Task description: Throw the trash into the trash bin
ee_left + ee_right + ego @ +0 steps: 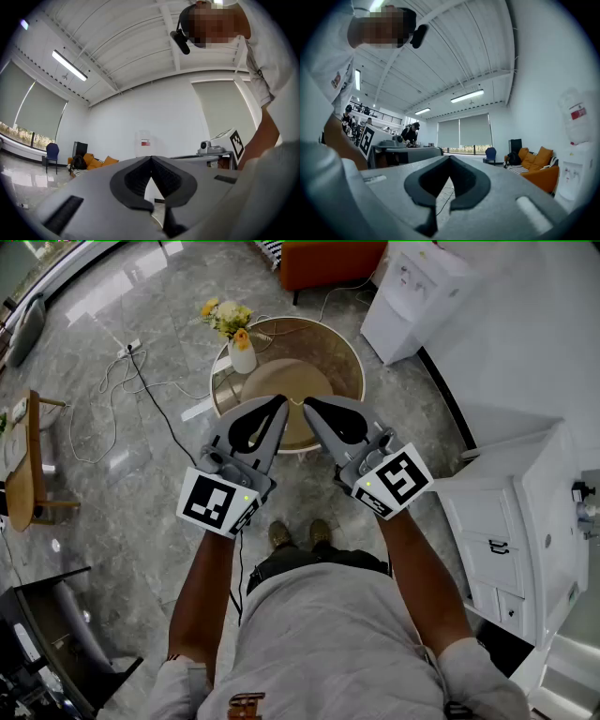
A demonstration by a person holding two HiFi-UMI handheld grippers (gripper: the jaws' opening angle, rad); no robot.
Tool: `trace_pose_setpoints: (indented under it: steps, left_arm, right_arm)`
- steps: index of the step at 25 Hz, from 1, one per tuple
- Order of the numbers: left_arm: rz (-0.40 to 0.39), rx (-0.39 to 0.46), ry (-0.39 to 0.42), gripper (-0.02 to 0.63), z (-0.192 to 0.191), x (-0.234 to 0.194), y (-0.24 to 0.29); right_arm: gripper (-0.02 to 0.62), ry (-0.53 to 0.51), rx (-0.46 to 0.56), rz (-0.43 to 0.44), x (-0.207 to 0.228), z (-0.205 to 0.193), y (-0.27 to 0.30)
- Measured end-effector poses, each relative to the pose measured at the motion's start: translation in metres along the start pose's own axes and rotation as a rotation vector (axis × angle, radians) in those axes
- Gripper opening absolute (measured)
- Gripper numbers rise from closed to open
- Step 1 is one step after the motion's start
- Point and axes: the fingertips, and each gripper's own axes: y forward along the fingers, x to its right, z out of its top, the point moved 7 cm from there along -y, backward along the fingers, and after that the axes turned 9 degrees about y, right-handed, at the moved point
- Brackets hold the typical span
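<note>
In the middle of the head view, the grey left gripper (282, 400) and the grey right gripper (307, 401) are held side by side. Each gripper's own view shows its jaws pressed together with nothing between them. The grippers hide the near edge of a round glass-topped table (352, 357), and a white vase of yellow flowers (241, 354) stands at the table's left rim. The trash and the trash bin cannot be picked out in any view. A flat white strip (197, 411) on the floor left of the table is perhaps litter, but it is too small to tell.
</note>
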Motion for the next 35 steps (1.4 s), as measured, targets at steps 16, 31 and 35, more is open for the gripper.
trace_pose_setpoints:
  steps: [16, 31, 35]
  left_arm:
    - [0.002, 0.002, -0.007, 0.000, -0.020, -0.021, -0.021]
    - [0.040, -0.114, 0.021, 0.000, -0.107, -0.035, -0.023]
    - [0.062, -0.165, 0.014, 0.000, -0.135, -0.033, -0.015]
  right_arm:
    - [0.002, -0.001, -0.005, -0.016, -0.011, -0.017, 0.023]
    - [0.002, -0.065, -0.163, -0.028, 0.003, -0.098, 0.036]
    - [0.002, -0.048, -0.211, -0.030, 0.022, -0.127, 0.038]
